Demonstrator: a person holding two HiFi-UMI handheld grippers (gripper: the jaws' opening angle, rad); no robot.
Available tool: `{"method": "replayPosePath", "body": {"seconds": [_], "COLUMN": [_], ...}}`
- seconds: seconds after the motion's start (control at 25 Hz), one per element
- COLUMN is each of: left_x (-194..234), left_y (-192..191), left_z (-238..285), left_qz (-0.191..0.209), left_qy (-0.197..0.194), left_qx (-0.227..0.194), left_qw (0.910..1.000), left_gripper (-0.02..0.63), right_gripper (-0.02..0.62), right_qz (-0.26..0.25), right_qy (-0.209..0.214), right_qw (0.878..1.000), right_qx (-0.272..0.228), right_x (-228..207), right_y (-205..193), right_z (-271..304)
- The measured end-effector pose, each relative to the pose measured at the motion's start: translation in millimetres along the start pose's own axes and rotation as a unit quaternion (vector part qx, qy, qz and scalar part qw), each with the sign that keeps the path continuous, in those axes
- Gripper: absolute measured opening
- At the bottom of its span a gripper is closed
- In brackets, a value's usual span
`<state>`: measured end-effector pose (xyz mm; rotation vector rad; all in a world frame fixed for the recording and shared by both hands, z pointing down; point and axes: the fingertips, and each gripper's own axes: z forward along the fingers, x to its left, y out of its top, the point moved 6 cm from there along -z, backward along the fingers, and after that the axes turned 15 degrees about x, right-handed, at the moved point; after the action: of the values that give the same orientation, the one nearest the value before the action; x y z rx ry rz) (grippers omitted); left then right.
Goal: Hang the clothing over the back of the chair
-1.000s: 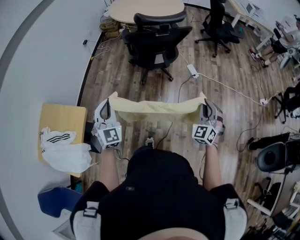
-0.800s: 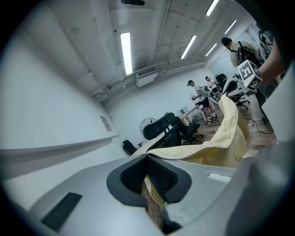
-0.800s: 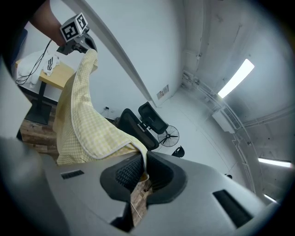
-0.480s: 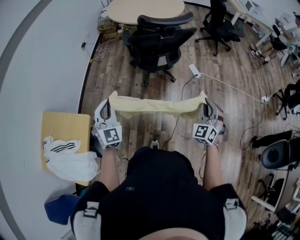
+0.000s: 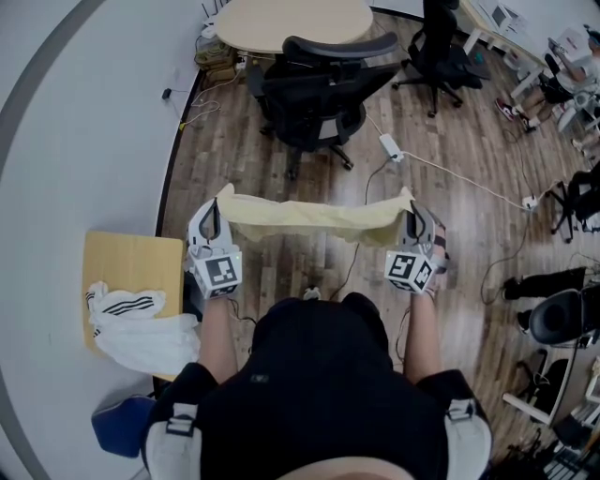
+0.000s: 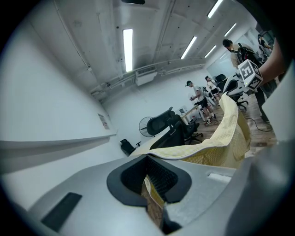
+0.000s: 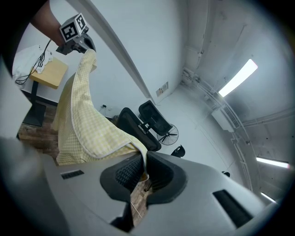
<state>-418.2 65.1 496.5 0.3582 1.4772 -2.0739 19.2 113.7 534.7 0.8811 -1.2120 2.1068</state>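
A pale yellow checked garment (image 5: 314, 217) is stretched between my two grippers above the wooden floor. My left gripper (image 5: 221, 201) is shut on its left corner, my right gripper (image 5: 406, 203) shut on its right corner. In the left gripper view the yellow garment (image 6: 216, 147) runs from the jaws out to the other gripper. The right gripper view shows the garment (image 7: 87, 124) hanging from its jaws. A black office chair (image 5: 323, 89) stands ahead of me, its curved headrest (image 5: 339, 46) at the top and its back turned toward me.
A round wooden table (image 5: 291, 21) stands behind the chair. At my left a small wooden table (image 5: 117, 267) bears a white garment (image 5: 141, 323). A power strip (image 5: 390, 145) with a white cable lies on the floor. More chairs (image 5: 441, 47) stand at the right.
The chair now stands a little further right and lower in the head view. The side table has slid back and down. Both grippers hold the garment as before.
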Motion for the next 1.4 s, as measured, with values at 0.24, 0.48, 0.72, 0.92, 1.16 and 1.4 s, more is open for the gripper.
{"method": "replayPosePath", "body": {"seconds": [0.24, 0.48, 0.72, 0.92, 1.16, 1.4], "left_x": [3.2, -2.5, -15.3, -25.0, -42.1, -58.4], "left_y": [5.2, 5.8, 30.2, 52.2, 82.6, 107.7], "left_z": [11.1, 23.4, 36.8, 49.0, 62.9, 71.8], "left_qz": [0.004, 0.005, -0.003, 0.0, -0.002, 0.002], "left_qy": [-0.003, 0.009, 0.026, 0.04, 0.06, 0.077], "left_qx": [0.004, 0.018, 0.028, 0.045, 0.053, 0.056], "left_qw": [1.0, 0.9998, 0.9992, 0.9982, 0.9968, 0.9955], "left_gripper": [0.0, -0.002, 0.0, 0.0, -0.002, -0.002], "right_gripper": [0.009, 0.009, 0.009, 0.009, 0.009, 0.009], "right_qz": [0.003, -0.011, -0.014, -0.014, -0.014, -0.019], "right_qy": [0.0, 0.02, 0.034, 0.051, 0.059, 0.068], "right_qw": [1.0, 1.0, 0.999, 0.998, 0.997, 0.996], "right_qx": [0.003, 0.007, -0.014, -0.02, -0.04, -0.055], "right_x": [-7.1, -1.8, -24.8, -45.6, -75.1, -97.5], "right_y": [11.2, -0.7, -5.1, -6.0, -10.4, -19.1], "right_z": [11.7, 37.9, 74.6, 107.9, 145.3, 172.3]}}
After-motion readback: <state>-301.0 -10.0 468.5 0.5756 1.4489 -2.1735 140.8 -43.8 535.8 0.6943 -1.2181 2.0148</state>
